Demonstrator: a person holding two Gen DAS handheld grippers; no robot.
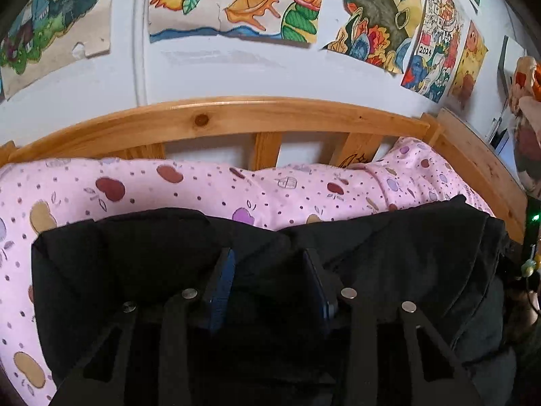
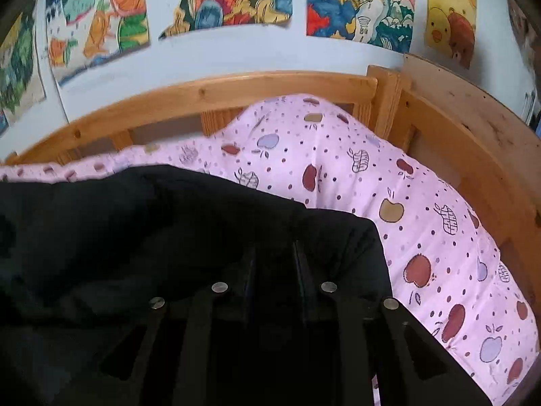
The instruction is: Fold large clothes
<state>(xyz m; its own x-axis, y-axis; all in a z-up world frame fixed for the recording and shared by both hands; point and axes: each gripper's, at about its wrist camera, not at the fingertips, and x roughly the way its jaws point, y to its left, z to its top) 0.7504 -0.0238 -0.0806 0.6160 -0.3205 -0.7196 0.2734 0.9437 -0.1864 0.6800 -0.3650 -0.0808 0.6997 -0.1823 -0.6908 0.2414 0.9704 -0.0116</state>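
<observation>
A large black garment [image 1: 135,257] lies on a pink apple-print bedsheet [image 1: 203,186]. It fills the lower half of the left wrist view and the lower left of the right wrist view [image 2: 135,223]. My left gripper [image 1: 268,257] sits over the garment's far edge, its blue-padded jaws apart with black fabric between and under them. My right gripper [image 2: 274,253] is near the garment's right corner, jaws a narrower gap apart with black fabric between them. Whether either pinches the cloth is hard to tell against the black.
A wooden bed rail [image 1: 219,115] runs along the far side, with a corner post [image 2: 389,94] at the right. Colourful drawings [image 1: 243,0] hang on the white wall behind. The pink sheet [image 2: 422,230] bulges up at the right.
</observation>
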